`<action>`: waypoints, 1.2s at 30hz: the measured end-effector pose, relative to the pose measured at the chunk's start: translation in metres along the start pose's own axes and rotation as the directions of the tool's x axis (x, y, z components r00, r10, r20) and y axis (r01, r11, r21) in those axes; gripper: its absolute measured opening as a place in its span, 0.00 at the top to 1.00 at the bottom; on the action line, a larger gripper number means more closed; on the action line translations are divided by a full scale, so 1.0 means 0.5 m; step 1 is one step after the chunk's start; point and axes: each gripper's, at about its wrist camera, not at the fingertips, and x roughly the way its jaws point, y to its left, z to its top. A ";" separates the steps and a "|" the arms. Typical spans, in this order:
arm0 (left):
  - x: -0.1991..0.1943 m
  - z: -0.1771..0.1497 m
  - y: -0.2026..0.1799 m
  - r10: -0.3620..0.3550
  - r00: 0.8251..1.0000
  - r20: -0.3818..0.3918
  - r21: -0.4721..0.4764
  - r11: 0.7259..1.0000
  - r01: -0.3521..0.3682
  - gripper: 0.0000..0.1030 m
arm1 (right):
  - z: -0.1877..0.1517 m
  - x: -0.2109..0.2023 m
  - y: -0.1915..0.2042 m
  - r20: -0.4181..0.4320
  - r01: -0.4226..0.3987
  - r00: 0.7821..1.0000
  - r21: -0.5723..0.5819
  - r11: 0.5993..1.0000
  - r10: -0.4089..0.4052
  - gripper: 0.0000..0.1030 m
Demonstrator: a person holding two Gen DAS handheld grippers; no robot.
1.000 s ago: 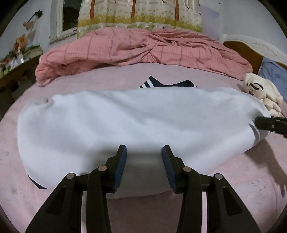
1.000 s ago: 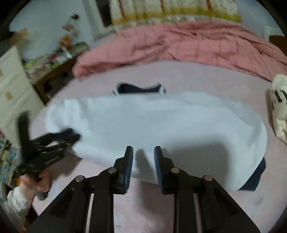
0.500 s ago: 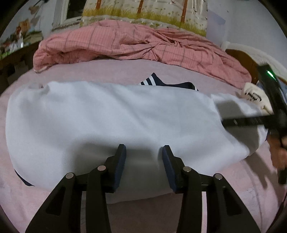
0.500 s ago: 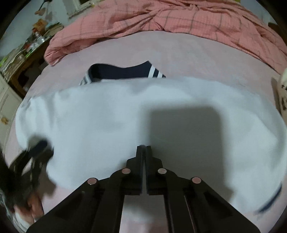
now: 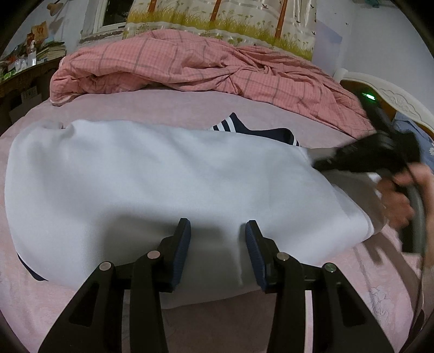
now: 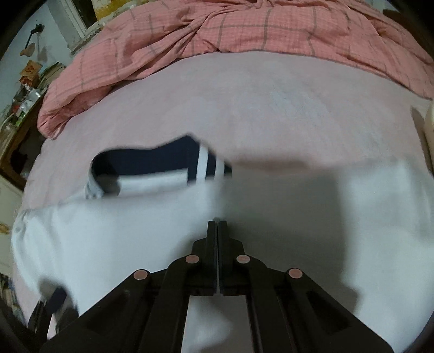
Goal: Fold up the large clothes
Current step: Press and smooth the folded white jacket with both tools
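A large white garment with a navy, white-striped collar lies spread on the pink bed. My left gripper is open and empty over its near edge. My right gripper is shut, with the white garment right under and around its tips; whether cloth is pinched between them I cannot tell. In the left wrist view the right gripper shows at the garment's right end, blurred, held by a hand. The navy collar lies ahead of the right gripper.
A crumpled pink checked quilt lies along the far side of the bed. A cluttered shelf stands at the far left. A white headboard is at the right. A curtain hangs behind.
My right gripper has shut from open and moved in over the garment toward the collar. The left gripper has stayed open near the front edge, shifting slightly.
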 end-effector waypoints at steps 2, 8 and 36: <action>-0.001 0.000 -0.001 0.004 1.000 0.001 0.004 1.000 -0.004 0.60 | -0.046 -0.026 -0.005 -0.016 -0.037 0.999 -0.016 0.999 0.037 0.99; -0.002 -0.002 -0.004 0.015 1.000 0.001 0.017 1.000 -0.015 0.60 | -0.221 -0.106 0.012 0.013 -0.050 0.999 -0.140 0.989 0.052 0.99; -0.007 -0.003 -0.005 0.019 1.000 0.003 0.017 1.000 -0.019 0.59 | -0.022 -0.013 -0.034 0.087 -0.038 0.996 0.090 0.995 0.030 1.00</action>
